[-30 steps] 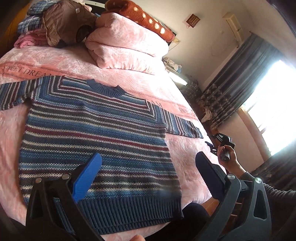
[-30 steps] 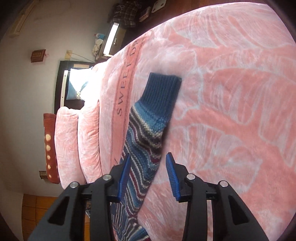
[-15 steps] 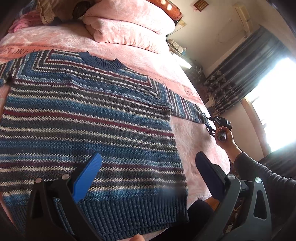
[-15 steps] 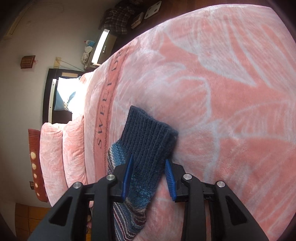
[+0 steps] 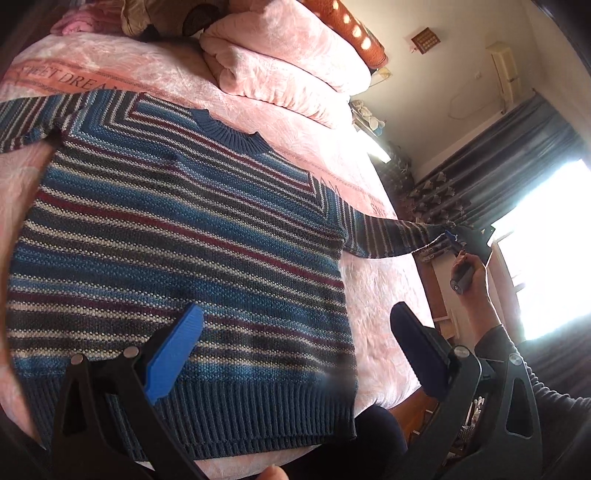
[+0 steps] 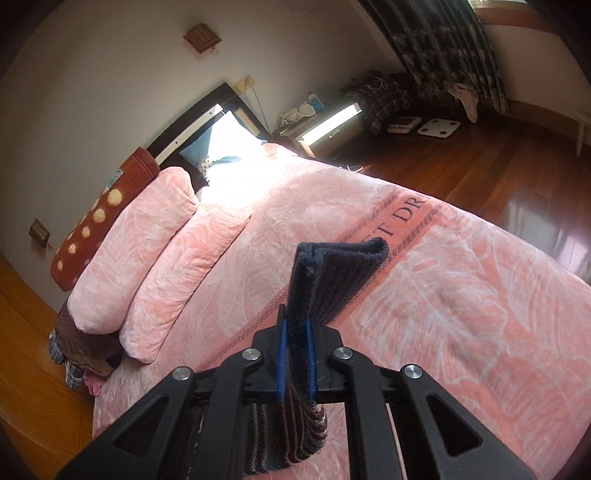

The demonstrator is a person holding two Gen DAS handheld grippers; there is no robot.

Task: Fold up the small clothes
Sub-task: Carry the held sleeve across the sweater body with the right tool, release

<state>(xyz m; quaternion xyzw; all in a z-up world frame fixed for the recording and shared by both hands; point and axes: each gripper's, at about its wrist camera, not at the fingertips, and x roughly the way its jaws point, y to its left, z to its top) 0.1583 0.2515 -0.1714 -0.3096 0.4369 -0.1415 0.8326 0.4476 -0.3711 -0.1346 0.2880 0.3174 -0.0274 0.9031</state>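
A blue, maroon and white striped knit sweater (image 5: 177, 236) lies flat on the pink bed cover (image 5: 373, 295), hem toward me. My left gripper (image 5: 295, 343) hovers open over the hem area with nothing between its blue fingers. The sweater's right sleeve (image 5: 391, 236) is stretched out and lifted off the bed. My right gripper (image 6: 295, 365) is shut on that sleeve's dark ribbed cuff (image 6: 332, 280), which sticks up past the fingertips. In the left wrist view the right gripper (image 5: 452, 238) shows small at the sleeve's end, held by a hand (image 5: 472, 277).
Folded pink quilts (image 5: 280, 70) and a dotted brown cushion (image 5: 354, 33) lie at the head of the bed, with piled clothes (image 5: 155, 18) beside them. A nightstand (image 6: 325, 129), curtains (image 6: 443, 48) and wooden floor (image 6: 498, 177) lie past the bed's far side.
My right gripper has closed on the sleeve cuff and lifted it off the bed, pulling the sleeve taut. The left gripper has stayed open over the hem, its view shifting slightly.
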